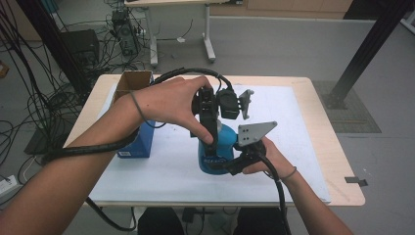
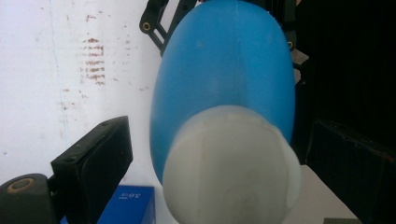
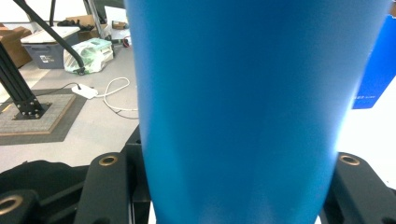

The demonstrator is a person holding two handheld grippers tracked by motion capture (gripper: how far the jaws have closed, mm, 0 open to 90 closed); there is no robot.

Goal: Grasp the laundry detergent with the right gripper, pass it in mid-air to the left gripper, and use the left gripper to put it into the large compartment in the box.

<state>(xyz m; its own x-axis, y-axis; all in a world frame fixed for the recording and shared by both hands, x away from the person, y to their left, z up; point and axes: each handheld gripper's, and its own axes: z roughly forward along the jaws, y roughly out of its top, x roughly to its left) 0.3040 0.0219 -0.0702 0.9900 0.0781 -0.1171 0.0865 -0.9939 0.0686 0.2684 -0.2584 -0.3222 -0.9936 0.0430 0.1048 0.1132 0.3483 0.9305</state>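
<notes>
A blue bottle (image 1: 215, 154) stands upright on the white sheet (image 1: 288, 142) in the middle of the table. My right gripper (image 1: 231, 164) is shut on its body from the near right side; in the right gripper view the blue wall (image 3: 238, 107) sits between both jaws. My left gripper (image 1: 211, 133) points straight down over the bottle's top. In the left gripper view the white cap (image 2: 231, 170) lies between its fingers (image 2: 93, 161), with a gap showing on the left side, so the jaws stand open around it.
A blue box (image 1: 137, 142) stands just left of the bottle, with an open cardboard box (image 1: 133, 81) behind it. The sheet carries brown stains (image 2: 93, 60). Cables trail from both grippers over the table's near edge. Black frame posts and floor cables lie beyond the table.
</notes>
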